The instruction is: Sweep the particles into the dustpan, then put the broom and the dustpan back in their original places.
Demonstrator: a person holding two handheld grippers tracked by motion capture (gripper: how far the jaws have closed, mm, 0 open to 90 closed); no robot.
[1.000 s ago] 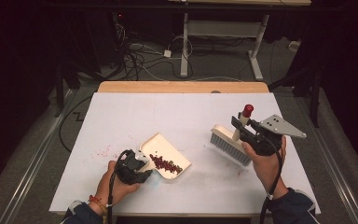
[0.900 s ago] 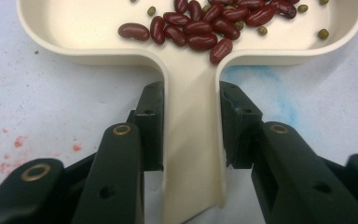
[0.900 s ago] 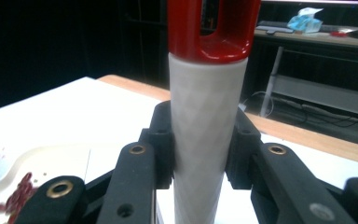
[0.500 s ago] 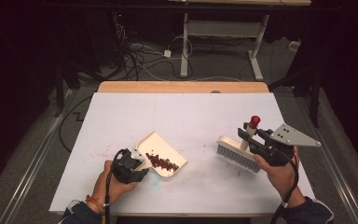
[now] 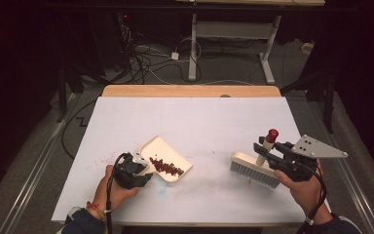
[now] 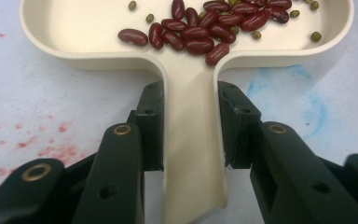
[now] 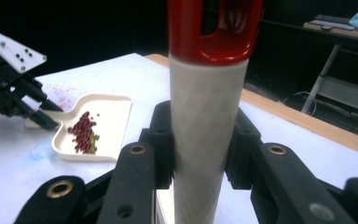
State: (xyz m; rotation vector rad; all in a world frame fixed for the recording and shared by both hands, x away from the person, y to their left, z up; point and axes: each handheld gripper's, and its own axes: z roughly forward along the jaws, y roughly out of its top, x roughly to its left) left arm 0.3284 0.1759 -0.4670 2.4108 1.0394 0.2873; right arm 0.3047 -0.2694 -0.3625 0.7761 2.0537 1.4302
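A cream dustpan [image 5: 168,157] lies on the white table [image 5: 199,122], with red beans [image 5: 165,167] and a few small green ones heaped in it. My left gripper [image 5: 143,168] is shut on the dustpan's handle [image 6: 191,154], both pads pressing its sides. The beans [image 6: 200,28] lie near the handle's root. At the right, my right gripper [image 5: 268,155] is shut on the white handle [image 7: 205,126] of a hand brush [image 5: 254,168], which ends in a red cap [image 5: 272,133]. The brush's bristles rest on the table, apart from the dustpan [image 7: 95,123].
Faint red stains [image 5: 102,158] mark the table left of the dustpan, and a blue smear [image 6: 303,100] lies beside it. A wooden strip [image 5: 190,90] runs along the table's far edge. Cables and desk legs [image 5: 193,44] stand on the floor beyond.
My right gripper has carried the brush rightward and toward the near edge, away from the dustpan. The left gripper and dustpan have barely shifted.
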